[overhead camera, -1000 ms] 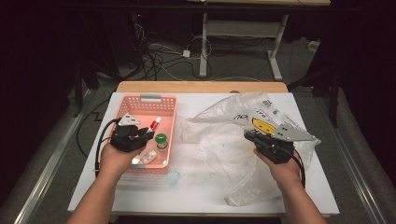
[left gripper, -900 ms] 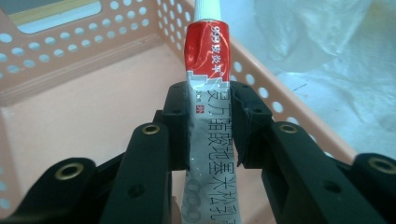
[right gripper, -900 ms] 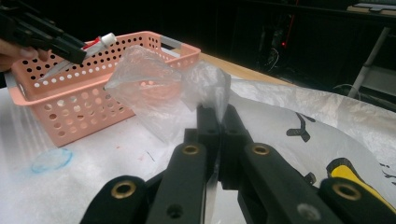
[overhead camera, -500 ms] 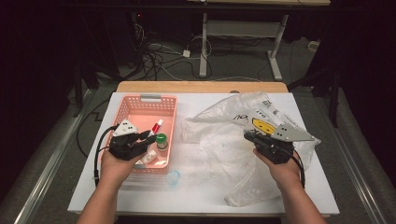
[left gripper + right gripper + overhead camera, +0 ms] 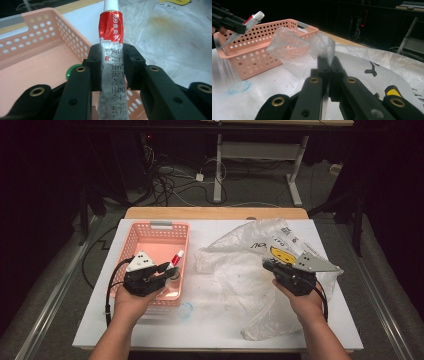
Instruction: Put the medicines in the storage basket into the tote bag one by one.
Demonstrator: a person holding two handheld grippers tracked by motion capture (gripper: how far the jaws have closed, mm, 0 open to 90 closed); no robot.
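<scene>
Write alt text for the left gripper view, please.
Two black jaws of the left gripper clamp a red-and-silver tube with a white cap, held above a pink perforated basket. A crumpled clear plastic bag lies on the white table beyond.

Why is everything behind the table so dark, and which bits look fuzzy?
High view: light falls on the white table, the room behind is nearly black, and the whole picture is soft. Left gripper view: the tube is fairly sharp, the plastic bag behind it blurry. Right gripper view: the bag fold pinched in the right claw looks hazy, and the pink basket stays clear.
</scene>
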